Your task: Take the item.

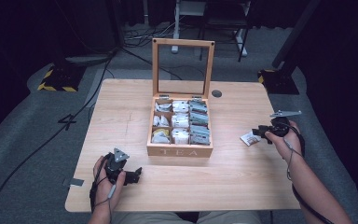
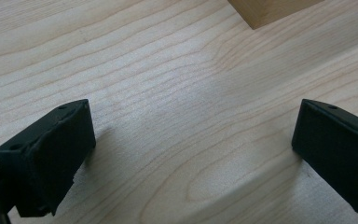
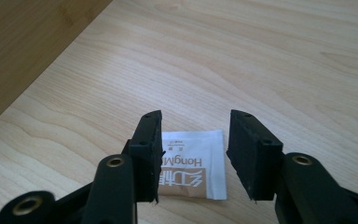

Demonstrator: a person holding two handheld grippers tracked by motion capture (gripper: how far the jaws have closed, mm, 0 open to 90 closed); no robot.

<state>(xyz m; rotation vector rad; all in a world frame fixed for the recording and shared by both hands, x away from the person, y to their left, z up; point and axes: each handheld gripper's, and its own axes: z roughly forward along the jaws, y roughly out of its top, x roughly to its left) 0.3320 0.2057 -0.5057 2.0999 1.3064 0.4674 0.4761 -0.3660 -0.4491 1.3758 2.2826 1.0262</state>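
A wooden tea box (image 1: pixel 179 150) marked "TEA" stands at the table's middle with its glass lid (image 1: pixel 182 67) raised; its compartments hold several tea packets (image 1: pixel 180 121). One white and tan tea packet (image 1: pixel 249 138) lies flat on the table to the right of the box. My right gripper (image 1: pixel 259 132) is open just over it; in the right gripper view the packet (image 3: pixel 193 170) lies beneath the parted jaws of that gripper (image 3: pixel 196 126). My left gripper (image 1: pixel 135 175) rests near the front left, open and holding nothing, with bare wood under it (image 2: pixel 196 116).
The box's side wall (image 3: pixel 28 46) rises to the left of my right gripper, and a box corner (image 2: pixel 270 11) lies ahead of the left one. A round cable hole (image 1: pixel 216 93) sits at the table's back. Stands and cables cover the floor beyond.
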